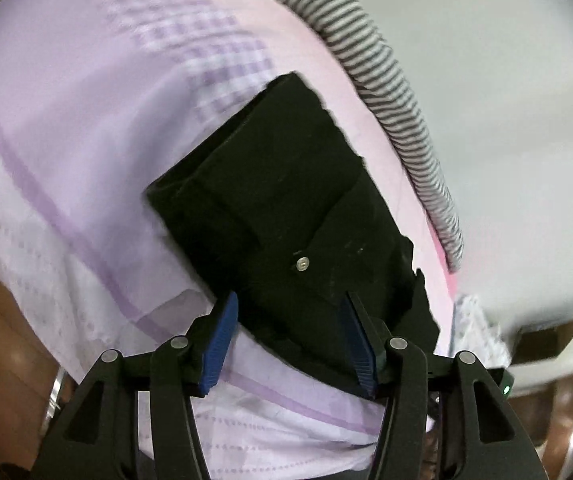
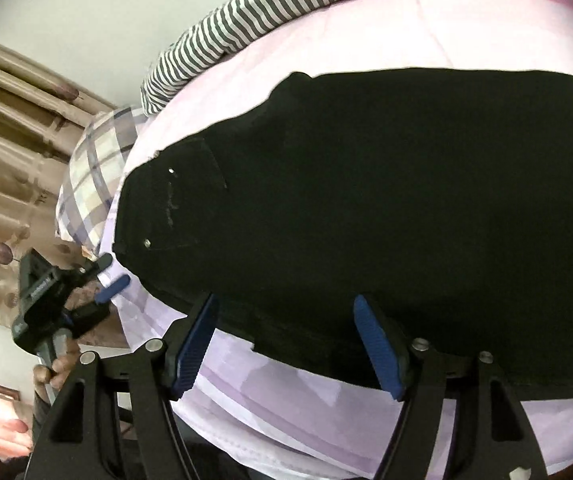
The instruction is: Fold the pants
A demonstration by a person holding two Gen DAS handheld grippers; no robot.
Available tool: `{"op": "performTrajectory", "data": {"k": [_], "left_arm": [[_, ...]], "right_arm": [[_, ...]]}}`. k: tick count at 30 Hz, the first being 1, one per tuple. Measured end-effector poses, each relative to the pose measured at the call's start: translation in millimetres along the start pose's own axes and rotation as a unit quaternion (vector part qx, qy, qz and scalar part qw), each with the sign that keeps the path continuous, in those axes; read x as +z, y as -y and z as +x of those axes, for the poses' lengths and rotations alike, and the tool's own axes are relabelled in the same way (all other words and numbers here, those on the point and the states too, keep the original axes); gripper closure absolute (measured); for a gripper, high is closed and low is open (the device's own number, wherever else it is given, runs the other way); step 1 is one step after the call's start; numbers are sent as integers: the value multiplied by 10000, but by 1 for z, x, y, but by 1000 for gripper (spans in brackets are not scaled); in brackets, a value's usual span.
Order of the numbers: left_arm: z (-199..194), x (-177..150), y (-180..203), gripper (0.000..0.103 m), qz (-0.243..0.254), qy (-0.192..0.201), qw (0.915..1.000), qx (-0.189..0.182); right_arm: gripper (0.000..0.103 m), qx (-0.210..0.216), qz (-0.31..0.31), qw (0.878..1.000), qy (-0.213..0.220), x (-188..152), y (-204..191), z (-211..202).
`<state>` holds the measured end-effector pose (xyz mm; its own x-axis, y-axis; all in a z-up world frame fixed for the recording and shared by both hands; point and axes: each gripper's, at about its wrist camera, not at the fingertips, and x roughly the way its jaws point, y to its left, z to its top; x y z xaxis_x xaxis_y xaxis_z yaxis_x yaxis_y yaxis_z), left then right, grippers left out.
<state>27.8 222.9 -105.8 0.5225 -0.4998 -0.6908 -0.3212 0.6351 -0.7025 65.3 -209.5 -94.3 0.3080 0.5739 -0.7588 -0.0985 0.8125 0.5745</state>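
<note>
**Pants folded on bed, both claws open near the waistband edge**

Black pants lie flat on the bed, filling the centre and right of the right wrist view; in the left wrist view they run from centre frame down to the lower middle. They look already doubled lengthwise; rivets show near the pocket.

Right claw: jaws apart, nothing between the pads, tips over the near edge of the pants. Left claw: jaws apart, straddling the near corner of the fabric without pinching it. It also shows at the left edge of the right wrist view, held by a hand.

Risks, as judged:
- A bite may take only the top layer, so the fold would peel open on lifting.
- A claw may catch the bedsheet with the pants, dragging it.
- Uneven pulls from the two claws would skew the fold.

Surface: soft bed under a lilac checked sheet, wrinkled. A striped cloth lies along the far edge, a plaid pillow at centre left. Room: pale wall, brown curtain at left.
</note>
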Motion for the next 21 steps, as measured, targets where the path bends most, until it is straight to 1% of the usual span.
{"op": "performTrajectory", "data": {"k": [3,8,11,14,18,19,20,21], "left_arm": [[2,-2,-14,49,-334,-56,9994,-116],[7,-1,-25,49,-634,-99,9978,-172],[10,-2,-27,49,-676,-109,9975,-179],[15,-2,-25,49,-602,-72,9978,-270],[22,2,-23,47,-497,65,9974,-516],[23,2,-24,44,-491,109,9970,-596],[24,3,-24,38,-487,153,9962,-709],[25,3,-23,37,-454,228,9953,-824]], "right_arm": [[34,76,-8,10000,45,1,-3,0],[34,84,42,9999,66,4,0,-2],[34,99,69,9999,97,4,3,-3],[34,127,80,9998,128,5,3,-4],[34,154,94,9997,141,4,7,-6],[34,164,107,9997,139,4,8,-5],[34,167,111,9997,137,4,8,-5],[34,173,112,9997,136,5,9,-4]]}}
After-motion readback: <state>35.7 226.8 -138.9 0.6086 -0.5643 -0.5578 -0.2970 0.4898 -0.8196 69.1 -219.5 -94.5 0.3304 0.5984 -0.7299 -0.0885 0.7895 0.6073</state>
